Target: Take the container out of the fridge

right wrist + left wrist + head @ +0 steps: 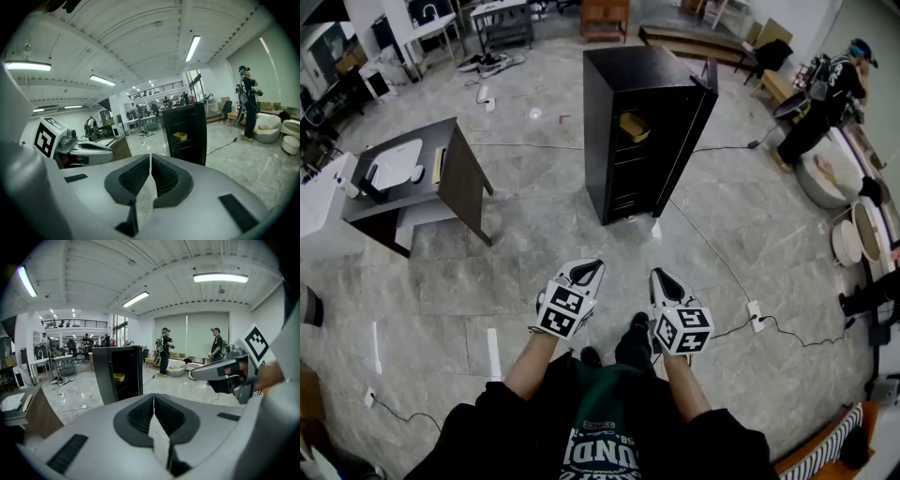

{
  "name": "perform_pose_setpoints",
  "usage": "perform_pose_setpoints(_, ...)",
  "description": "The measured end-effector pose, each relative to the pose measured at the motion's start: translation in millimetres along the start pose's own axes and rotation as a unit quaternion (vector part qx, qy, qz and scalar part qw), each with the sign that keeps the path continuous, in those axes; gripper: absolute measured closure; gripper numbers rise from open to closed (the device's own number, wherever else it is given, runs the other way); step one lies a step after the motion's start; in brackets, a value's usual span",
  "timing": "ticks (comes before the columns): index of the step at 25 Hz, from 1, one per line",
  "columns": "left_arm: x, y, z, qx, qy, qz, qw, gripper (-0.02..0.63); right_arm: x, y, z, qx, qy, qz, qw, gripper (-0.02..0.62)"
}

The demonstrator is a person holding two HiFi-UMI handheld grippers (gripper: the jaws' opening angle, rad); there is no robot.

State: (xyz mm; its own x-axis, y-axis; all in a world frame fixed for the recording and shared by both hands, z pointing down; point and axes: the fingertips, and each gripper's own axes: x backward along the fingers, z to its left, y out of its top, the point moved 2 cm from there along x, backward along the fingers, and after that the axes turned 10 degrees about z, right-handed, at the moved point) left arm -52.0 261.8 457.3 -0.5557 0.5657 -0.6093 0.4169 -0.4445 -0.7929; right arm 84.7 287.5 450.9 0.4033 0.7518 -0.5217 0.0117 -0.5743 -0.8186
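A tall black fridge (647, 122) stands open on the floor ahead, a few steps away. A yellow container (633, 127) sits on one of its upper shelves; it also shows as a small yellow box (118, 377) in the left gripper view and as the same box (180, 136) in the right gripper view. My left gripper (592, 269) and right gripper (661, 277) hang side by side in front of my body, both pointing toward the fridge (117, 371) and far short of it. Both are shut with nothing between the jaws.
A low dark table (412, 178) with a white board on it stands at the left. Cables (712, 248) run across the grey tiled floor near the fridge. People (825, 94) stand at the far right beside round tubs (825, 178). Desks and benches line the far wall.
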Motion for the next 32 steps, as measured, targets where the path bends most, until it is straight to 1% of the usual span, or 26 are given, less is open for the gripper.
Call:
perform_pose_setpoints(3,0,3,1,0.003,0.007,-0.009,0.9999,0.592,1,-1,-1,0.000,-0.002,-0.009,1.000,0.558)
perform_pose_setpoints(8,-5,-2,-5,0.005,-0.003,0.000,1.0000,0.592,6,0,-2,0.009,-0.010,-0.012,1.000,0.558)
perform_pose_setpoints(12,-7,-2,-11,0.001,-0.012,0.003,0.9999,0.592,9,-1,-4,-0.009,-0.009,-0.014,1.000,0.558)
perform_pose_setpoints(18,-10,-5,-17,-0.005,-0.017,0.007,0.9998,0.592,11,-5,-3,-0.011,-0.010,-0.012,1.000,0.560)
perform_pose_setpoints(21,-11,-9,-19,-0.006,-0.020,0.015,0.9997,0.592,11,-7,-2,-0.014,-0.010,-0.009,1.000,0.558)
perform_pose_setpoints(32,-13,-5,-24,-0.009,-0.017,0.012,0.9997,0.592,10,-15,-6,-0.027,-0.006,-0.001,1.000,0.559)
